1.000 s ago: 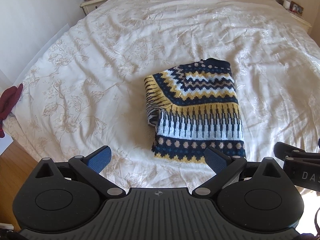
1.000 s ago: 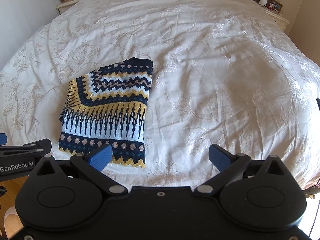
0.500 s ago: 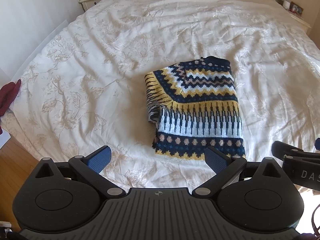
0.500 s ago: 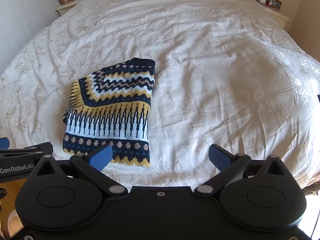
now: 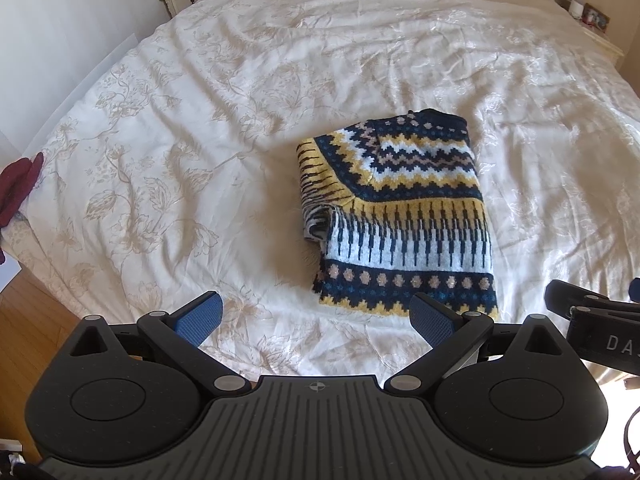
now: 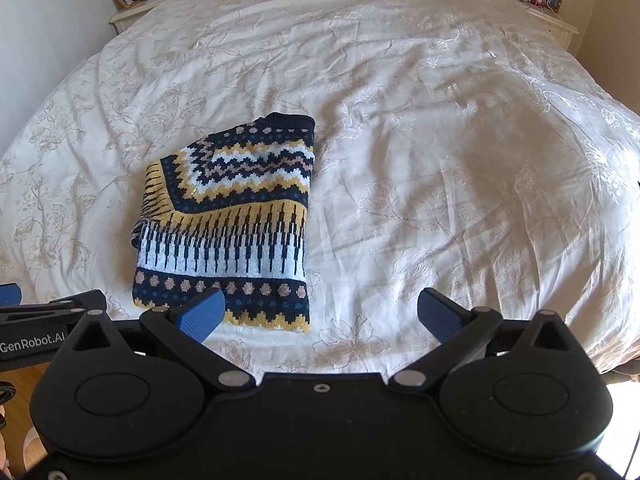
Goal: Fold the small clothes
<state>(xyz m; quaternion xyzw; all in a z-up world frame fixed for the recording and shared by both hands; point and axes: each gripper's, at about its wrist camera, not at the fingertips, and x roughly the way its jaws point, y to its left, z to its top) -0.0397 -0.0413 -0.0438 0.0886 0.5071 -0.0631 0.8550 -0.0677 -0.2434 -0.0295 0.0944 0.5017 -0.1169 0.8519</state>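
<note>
- Left wrist view: patterned sweater (image 5: 396,216) lies folded on the bed (image 5: 180,168), just ahead of both tools.
- Left gripper (image 5: 316,316) spread wide, empty; right gripper (image 6: 320,314) likewise.
- Fold looks near done; left edge bunched, likely needs tucking or smoothing next.

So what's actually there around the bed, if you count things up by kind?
Folded patterned sweater: 1
Dark red cloth at the bed's left edge: 1
Bedside tables: 2, left and right
Handheld grippers, both open and empty: 2, left and right
Total: 6
</note>
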